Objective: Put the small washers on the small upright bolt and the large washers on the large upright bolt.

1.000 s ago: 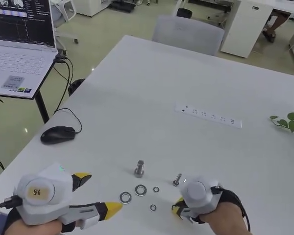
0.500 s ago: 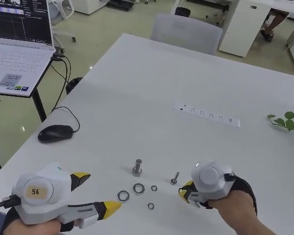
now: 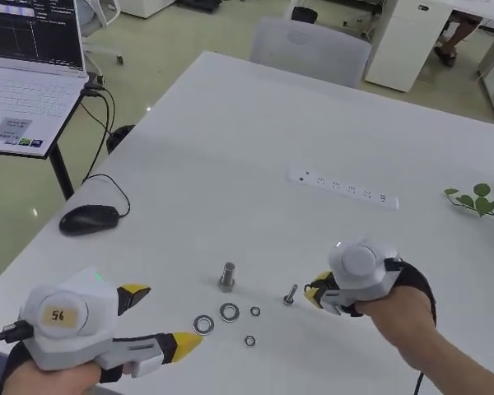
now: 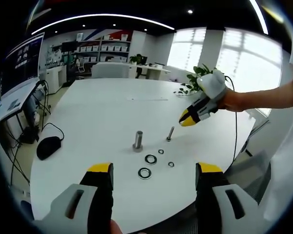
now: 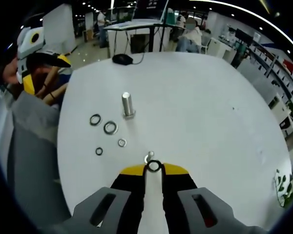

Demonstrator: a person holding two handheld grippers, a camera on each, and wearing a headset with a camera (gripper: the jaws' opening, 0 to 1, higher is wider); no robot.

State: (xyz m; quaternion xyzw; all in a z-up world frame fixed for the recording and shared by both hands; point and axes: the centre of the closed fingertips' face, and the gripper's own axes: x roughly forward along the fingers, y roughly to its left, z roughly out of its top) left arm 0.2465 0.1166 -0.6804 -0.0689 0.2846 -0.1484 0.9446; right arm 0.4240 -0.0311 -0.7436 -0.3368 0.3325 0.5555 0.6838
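Small washer pinched at tips of right tool, jaws nearly closed, just beside small upright bolt; left tool wide open, holding nothing, above surface

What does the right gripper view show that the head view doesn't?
Right gripper view: a washer pinched in the right gripper's yellow tips, close to the small bolt. Head view: the power strip and the hand holding that gripper. Both: the large bolt, four loose washers and the mouse.
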